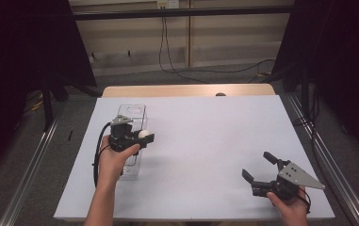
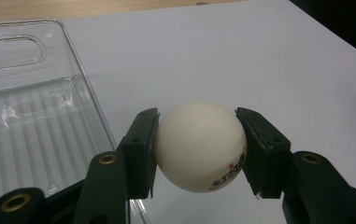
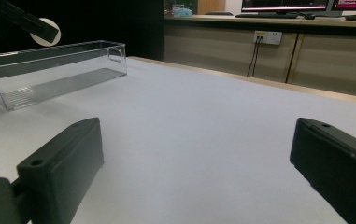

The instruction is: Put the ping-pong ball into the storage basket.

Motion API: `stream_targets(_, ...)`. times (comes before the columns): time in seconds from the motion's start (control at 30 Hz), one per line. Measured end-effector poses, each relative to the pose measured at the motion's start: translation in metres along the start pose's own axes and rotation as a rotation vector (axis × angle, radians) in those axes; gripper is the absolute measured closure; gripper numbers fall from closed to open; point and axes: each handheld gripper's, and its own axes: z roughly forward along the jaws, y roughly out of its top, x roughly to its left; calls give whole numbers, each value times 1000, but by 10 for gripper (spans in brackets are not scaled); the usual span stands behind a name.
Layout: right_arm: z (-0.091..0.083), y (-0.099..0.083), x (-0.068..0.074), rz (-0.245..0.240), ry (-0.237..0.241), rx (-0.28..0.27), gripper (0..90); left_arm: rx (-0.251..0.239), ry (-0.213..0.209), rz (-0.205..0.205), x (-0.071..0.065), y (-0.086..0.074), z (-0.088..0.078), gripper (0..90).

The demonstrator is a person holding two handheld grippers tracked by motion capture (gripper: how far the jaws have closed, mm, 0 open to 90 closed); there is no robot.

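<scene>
A: High view?
B: Left gripper (image 1: 144, 136) clamping white ball (image 1: 142, 134) above clear bin's (image 1: 132, 110) right wall; right gripper (image 1: 258, 168) spread wide, holding nothing.
A: Left gripper view?
B: Ball pinched between both pads.
A: Right gripper view?
B: Jaws apart over white table (image 3: 203, 121).

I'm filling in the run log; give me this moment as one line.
left tool: shut on white ball | above clear bin edge | right tool: open, idle
</scene>
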Motion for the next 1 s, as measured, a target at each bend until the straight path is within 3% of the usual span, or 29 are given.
stream_targets(0.43,0,0,0,2,2,-4,21,9,16,12,8,-1,-7,511)
stream_targets(1.0,0,1,-1,2,2,-6,21,-26,77,-4,21,-4,-20,511)
